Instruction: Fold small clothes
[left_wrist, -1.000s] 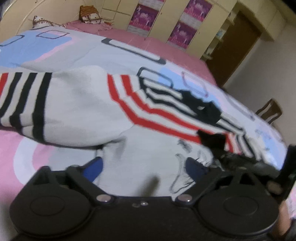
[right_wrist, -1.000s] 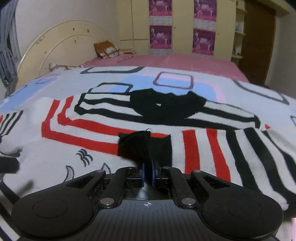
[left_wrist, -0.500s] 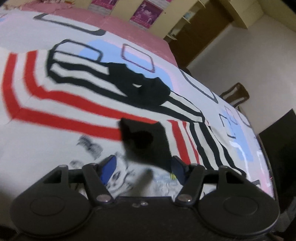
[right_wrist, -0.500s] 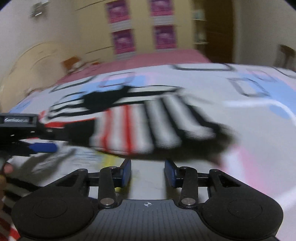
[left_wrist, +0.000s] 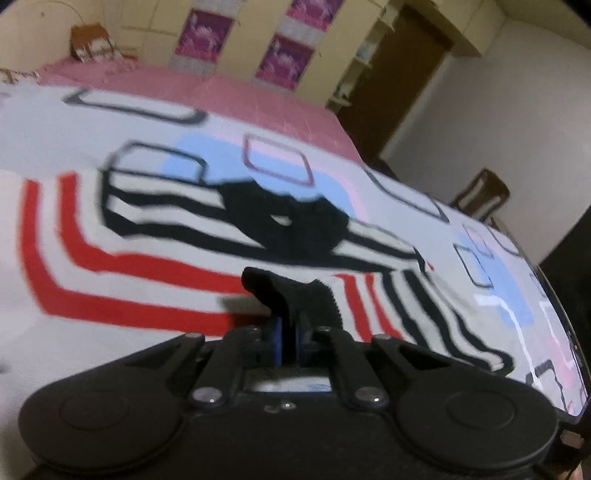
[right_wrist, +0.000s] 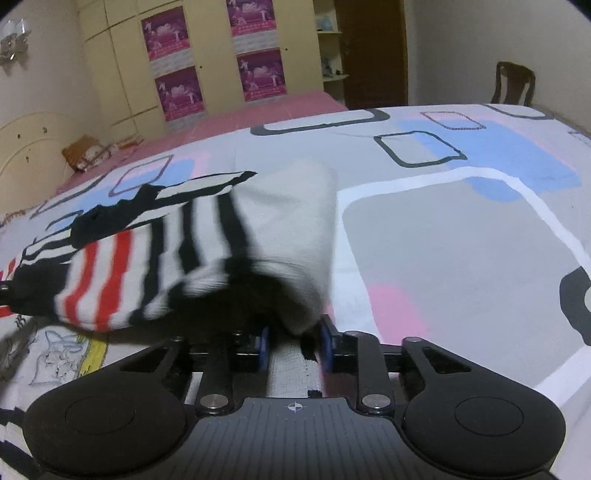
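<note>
left gripper (left_wrist: 289, 338) jaws pinched tight on the sweater's black cuff (left_wrist: 291, 295), folded in over the striped sweater (left_wrist: 129, 251) on the bed cover (right_wrist: 443, 229). right gripper (right_wrist: 291, 345) jaws closing w/ the other sleeve (right_wrist: 229, 251) between them, cloth bunched just ahead; sleeve runs up-left toward the collar, so right hand's nearer for that fold

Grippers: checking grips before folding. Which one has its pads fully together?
The left gripper: pads pinched shut on a black cuff. The right gripper shows a gap, closing around a sleeve.
</note>
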